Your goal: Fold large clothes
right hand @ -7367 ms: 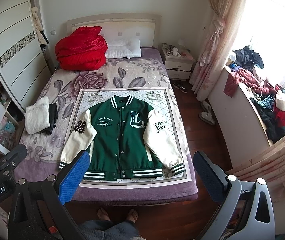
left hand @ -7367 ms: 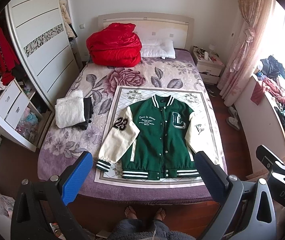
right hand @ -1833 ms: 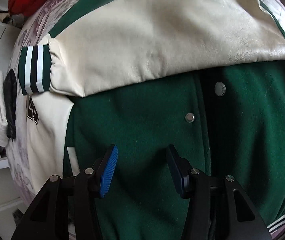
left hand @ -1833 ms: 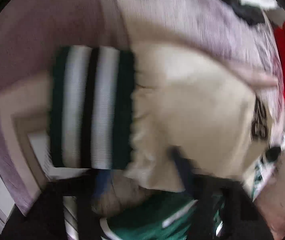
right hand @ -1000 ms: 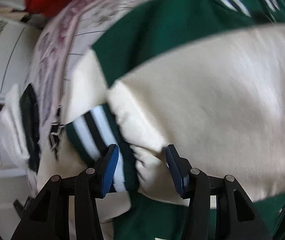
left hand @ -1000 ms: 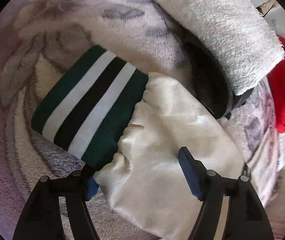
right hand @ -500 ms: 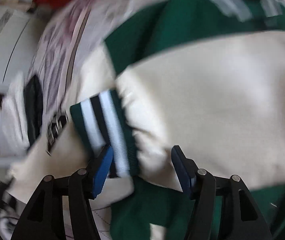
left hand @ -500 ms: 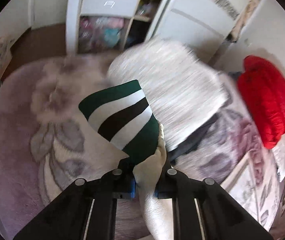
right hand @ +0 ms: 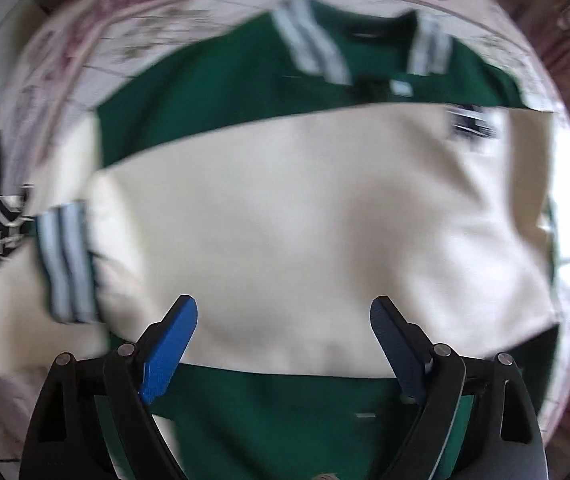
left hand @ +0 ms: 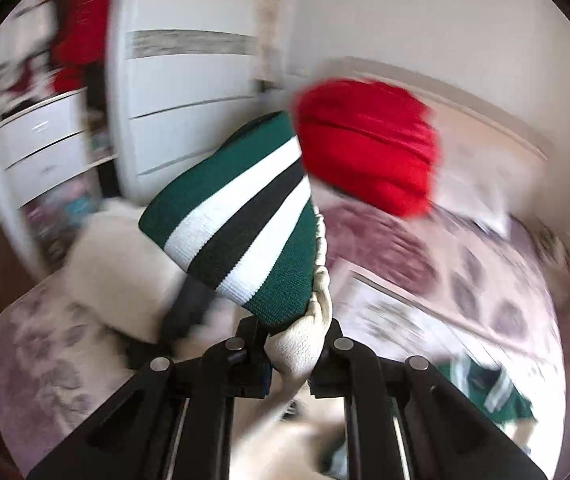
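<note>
The green varsity jacket (right hand: 245, 92) with cream sleeves lies on the bed. Its right sleeve (right hand: 305, 232) is folded across the chest, with its striped cuff (right hand: 67, 264) at the left. My right gripper (right hand: 285, 344) is open and empty just above that sleeve. My left gripper (left hand: 291, 360) is shut on the cream end of the left sleeve (left hand: 299, 344) and holds it up off the bed; its green, white and black striped cuff (left hand: 241, 216) stands above the jaws. Part of the jacket body (left hand: 497, 396) shows at lower right in the left wrist view.
A red quilt (left hand: 369, 144) lies at the head of the bed. A folded white garment (left hand: 125, 264) and a dark one (left hand: 189, 308) lie on the bed's left side. White wardrobe doors (left hand: 189, 92) stand at the left. The floral bedspread (left hand: 485, 272) extends right.
My left gripper has lifted the left sleeve higher and swung towards the bed head. My right gripper has opened wider and moved right along the folded right sleeve.
</note>
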